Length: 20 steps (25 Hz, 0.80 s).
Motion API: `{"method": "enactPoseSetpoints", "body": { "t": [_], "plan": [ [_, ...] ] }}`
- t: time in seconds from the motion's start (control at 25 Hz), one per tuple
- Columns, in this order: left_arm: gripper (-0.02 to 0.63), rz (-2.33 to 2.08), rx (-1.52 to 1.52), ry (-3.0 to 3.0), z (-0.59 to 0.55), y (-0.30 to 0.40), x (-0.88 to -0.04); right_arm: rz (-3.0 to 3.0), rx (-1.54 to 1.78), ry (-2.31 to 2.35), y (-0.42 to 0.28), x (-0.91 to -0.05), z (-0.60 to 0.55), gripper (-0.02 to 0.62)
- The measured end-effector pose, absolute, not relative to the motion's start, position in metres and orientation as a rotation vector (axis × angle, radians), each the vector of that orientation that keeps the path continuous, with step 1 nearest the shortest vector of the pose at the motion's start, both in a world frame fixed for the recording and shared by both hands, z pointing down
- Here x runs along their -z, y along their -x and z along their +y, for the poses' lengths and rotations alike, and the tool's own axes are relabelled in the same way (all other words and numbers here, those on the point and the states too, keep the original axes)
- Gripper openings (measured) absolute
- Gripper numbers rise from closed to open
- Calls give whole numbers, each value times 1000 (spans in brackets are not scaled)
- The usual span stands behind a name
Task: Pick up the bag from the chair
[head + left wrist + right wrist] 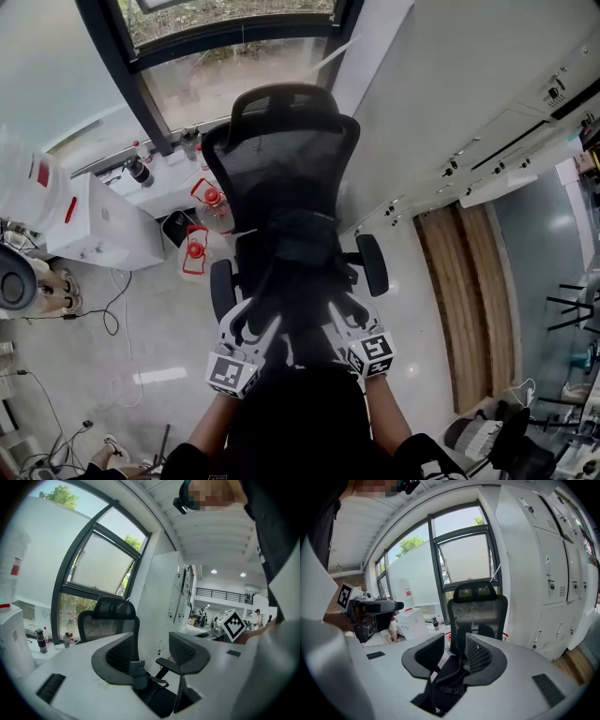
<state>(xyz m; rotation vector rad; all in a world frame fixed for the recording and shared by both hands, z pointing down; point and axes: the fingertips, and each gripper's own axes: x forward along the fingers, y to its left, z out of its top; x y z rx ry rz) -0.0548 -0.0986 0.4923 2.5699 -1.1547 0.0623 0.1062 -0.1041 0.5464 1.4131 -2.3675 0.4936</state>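
A black mesh office chair (281, 150) stands in front of a window, with a black bag (302, 246) resting on its seat. Both grippers reach in over the seat from below in the head view. My left gripper (255, 323) is open, and a strap loop lies by its fingers. In the left gripper view a dark strap tab (138, 674) sits close to the left pad, with the bag (157, 695) below the jaws. My right gripper (345, 319) is open too. Bag fabric (452, 677) rises into its gap against the right pad.
Red holders (194, 248) stand on the floor left of the chair, beside a white unit (103, 225) and loose cables (103, 319). White lockers (487, 141) line the right wall. Another dark chair (506, 441) sits at the bottom right.
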Motion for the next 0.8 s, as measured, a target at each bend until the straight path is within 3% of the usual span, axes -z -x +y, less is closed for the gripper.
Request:
{"method": "enactPoseSetpoints", "body": {
  "t": [0.8],
  "plan": [
    [212,-1220,-196,-2445,-206,12,-519,-2101,-766,-1016,-173,-703,-274,163]
  ]
}}
